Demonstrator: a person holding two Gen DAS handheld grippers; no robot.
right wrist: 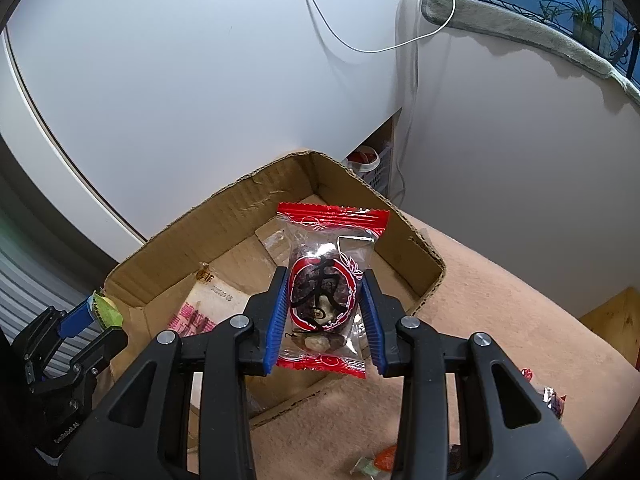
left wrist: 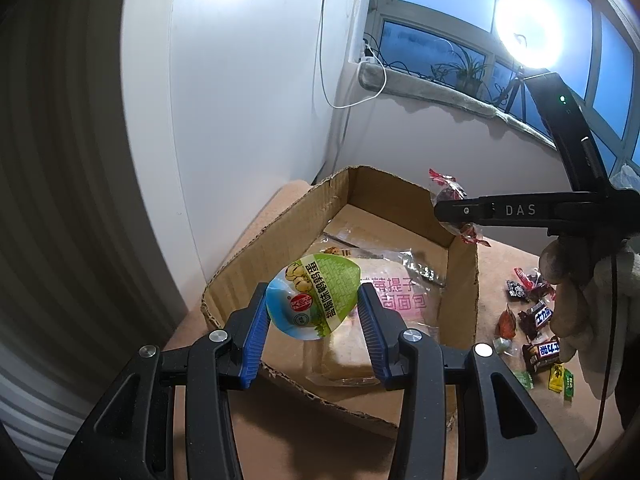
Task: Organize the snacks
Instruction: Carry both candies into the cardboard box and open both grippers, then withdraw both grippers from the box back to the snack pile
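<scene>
Bluish dim room, glaring lamp point(left wrist: 528, 32) by window, sharp focus, fisheye bending, dark corners

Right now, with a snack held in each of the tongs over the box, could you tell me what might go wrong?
1. The left tongs pinch the round egg pack only at its edges; it might slip or pop out before release.
2. The right tongs hold the red date pack above the box near its right wall; dropped there, it may land on the table.
3. Both tongs hang over the same box; they could bump each other.
</scene>
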